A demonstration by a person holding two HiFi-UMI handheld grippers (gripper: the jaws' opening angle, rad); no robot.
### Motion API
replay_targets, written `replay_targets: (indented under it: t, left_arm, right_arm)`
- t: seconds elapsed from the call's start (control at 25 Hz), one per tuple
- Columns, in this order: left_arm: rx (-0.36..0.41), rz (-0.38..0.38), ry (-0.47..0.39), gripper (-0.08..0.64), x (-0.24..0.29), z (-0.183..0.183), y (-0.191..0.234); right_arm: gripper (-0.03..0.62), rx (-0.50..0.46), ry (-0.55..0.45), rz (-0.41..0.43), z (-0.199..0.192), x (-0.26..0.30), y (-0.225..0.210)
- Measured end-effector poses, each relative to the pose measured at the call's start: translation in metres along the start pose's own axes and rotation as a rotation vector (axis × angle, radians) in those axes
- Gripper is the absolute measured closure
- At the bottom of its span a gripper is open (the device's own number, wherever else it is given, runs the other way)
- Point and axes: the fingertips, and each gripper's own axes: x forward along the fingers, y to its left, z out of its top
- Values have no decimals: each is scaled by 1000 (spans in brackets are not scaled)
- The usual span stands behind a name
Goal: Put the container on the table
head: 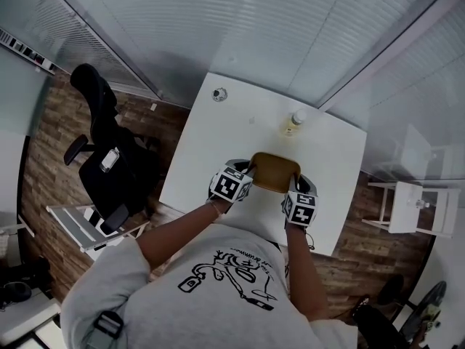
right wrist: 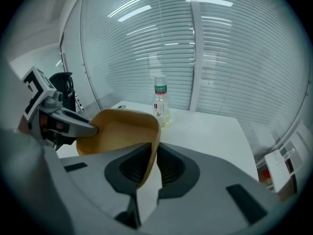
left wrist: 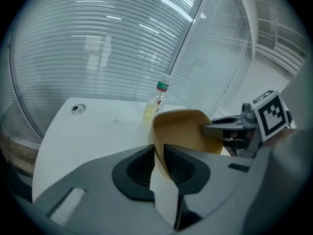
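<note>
A tan paper container (head: pixel 275 171) sits between my two grippers over the near half of the white table (head: pixel 218 151). My left gripper (head: pixel 251 171) is shut on its left wall, and the wall (left wrist: pixel 183 131) fills the gap between the left gripper's (left wrist: pixel 159 153) pads. My right gripper (head: pixel 296 184) is shut on the opposite wall; in its own view the rim (right wrist: pixel 122 131) runs between the right gripper's (right wrist: pixel 155 153) pads. The container is upright and looks empty. Whether its bottom touches the table I cannot tell.
A small clear bottle (head: pixel 293 123) of yellowish liquid stands behind the container, near the table's far edge. A round cable grommet (head: pixel 219 94) sits at the far left corner. Glass walls with blinds close off the back. A black office chair (head: pixel 109 158) stands left, a white side table (head: pixel 410 206) right.
</note>
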Motion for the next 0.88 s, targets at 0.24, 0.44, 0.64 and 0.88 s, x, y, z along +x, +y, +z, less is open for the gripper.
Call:
replay_targets:
  t: [0.24,0.44,0.64,0.88]
  left_arm:
    - [-7,6,77,502,30,-19,12]
    - [-2,14,118,500,49,-29,18]
    - [1,19,153,499,62,-37,21]
    - [12,11,177,495,71,-42,21]
  right_arm:
    - [565,13,78,20,-25,32,-7]
    - [565,9,113,29,-39,50,-12]
    - [565,24,146,31,-52,62,-17]
    - [565,40,170,37,-61,69,-20]
